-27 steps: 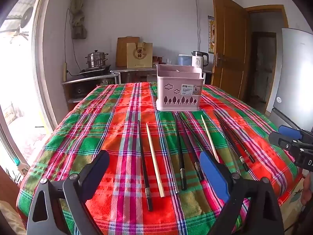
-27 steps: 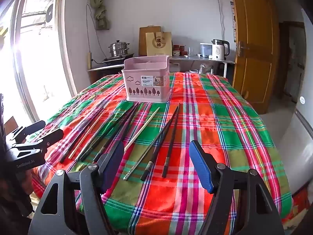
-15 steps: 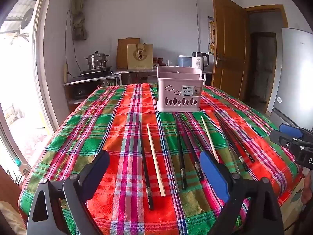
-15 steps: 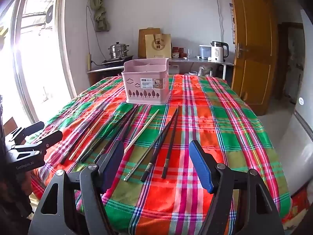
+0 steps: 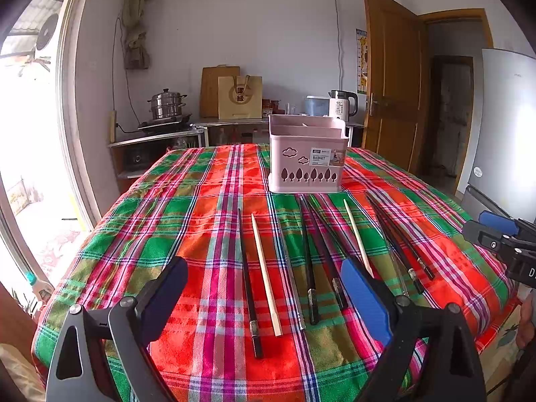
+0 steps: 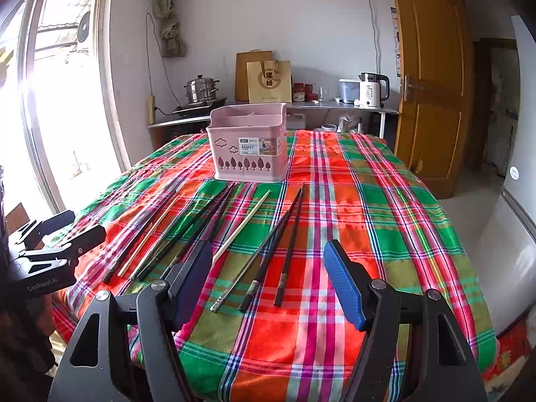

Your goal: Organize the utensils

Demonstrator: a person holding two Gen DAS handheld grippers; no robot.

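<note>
Chopsticks laid out before the pink basket (image 5: 306, 157)

Both grippers, left (image 5: 264, 305) and right (image 6: 268, 284), hover with jaws wide and empty over the chopsticks (image 5: 264, 268), which lie in a row on the tabletop (image 5: 167, 234) just this side of the basket.

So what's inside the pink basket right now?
Only the pink basket rim and inner dividers show; nothing sticks out above them. Its walls hide the compartment floors, so small items inside cannot be ruled out.
</note>
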